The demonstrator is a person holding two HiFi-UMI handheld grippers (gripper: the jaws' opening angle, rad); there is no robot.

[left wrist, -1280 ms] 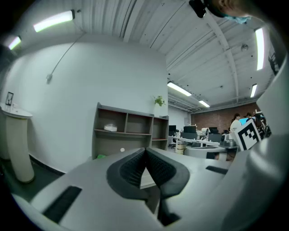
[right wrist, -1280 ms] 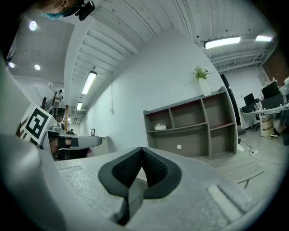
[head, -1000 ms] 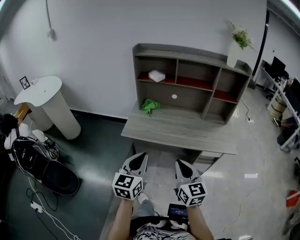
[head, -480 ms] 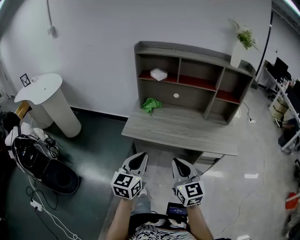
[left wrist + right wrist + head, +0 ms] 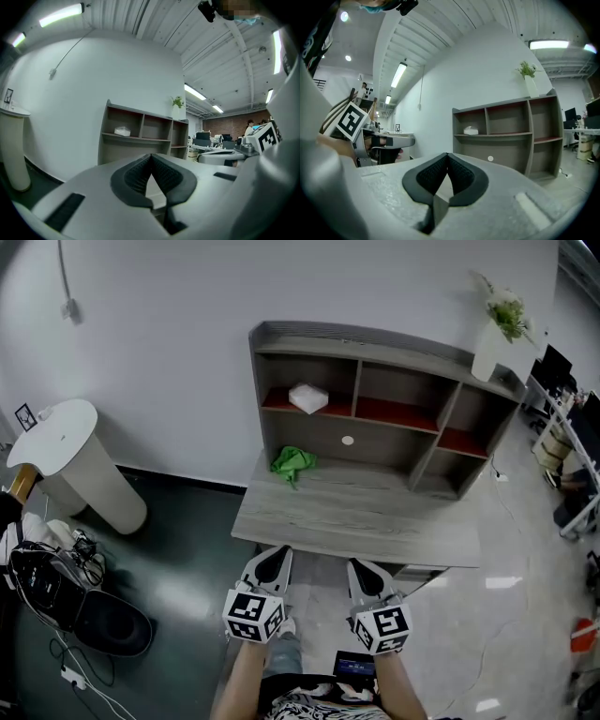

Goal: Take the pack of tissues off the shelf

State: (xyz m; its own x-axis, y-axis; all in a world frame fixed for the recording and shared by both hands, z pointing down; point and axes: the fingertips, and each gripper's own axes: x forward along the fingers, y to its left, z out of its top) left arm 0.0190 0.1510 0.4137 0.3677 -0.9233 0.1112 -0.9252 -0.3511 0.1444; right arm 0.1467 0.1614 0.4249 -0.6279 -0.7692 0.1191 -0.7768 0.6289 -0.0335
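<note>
Ahead of both grippers and well apart from them, a white pack of tissues [image 5: 308, 397] lies in the upper left compartment of a grey shelf unit [image 5: 375, 337], on its red-lined board. The left gripper [image 5: 274, 561] and right gripper [image 5: 365, 570] are held side by side just short of the near edge of a grey desk [image 5: 356, 517]. Each has its jaws closed tip to tip with nothing between them. A green cloth [image 5: 292, 461] lies on the desk beyond the left gripper, below the tissues.
</note>
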